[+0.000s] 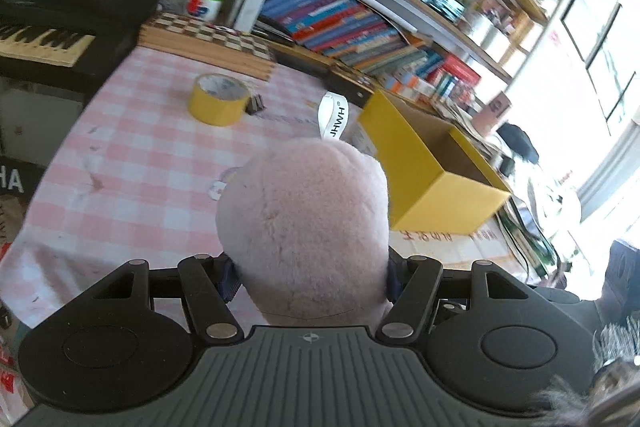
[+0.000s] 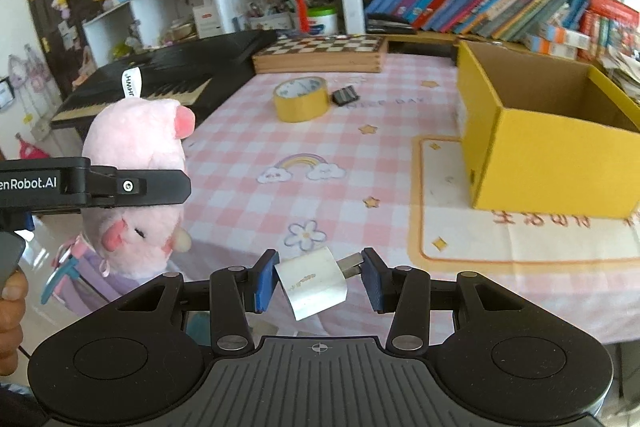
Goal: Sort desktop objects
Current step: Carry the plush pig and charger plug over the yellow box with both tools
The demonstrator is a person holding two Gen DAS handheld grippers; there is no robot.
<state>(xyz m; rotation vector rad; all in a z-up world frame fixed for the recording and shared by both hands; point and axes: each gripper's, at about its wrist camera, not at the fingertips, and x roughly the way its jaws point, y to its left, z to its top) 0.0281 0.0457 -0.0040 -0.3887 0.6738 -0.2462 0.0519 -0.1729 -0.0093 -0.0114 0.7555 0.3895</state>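
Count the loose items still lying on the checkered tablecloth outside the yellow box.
2: a yellow tape roll near the chessboard, and a small dark object just right of it. The box may hide more.

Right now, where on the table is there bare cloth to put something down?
Bare cloth lies between the yellow tape roll and the yellow box, around the rainbow print. It is crowded at the far edge: chessboard, keyboard, small dark item beside the tape.
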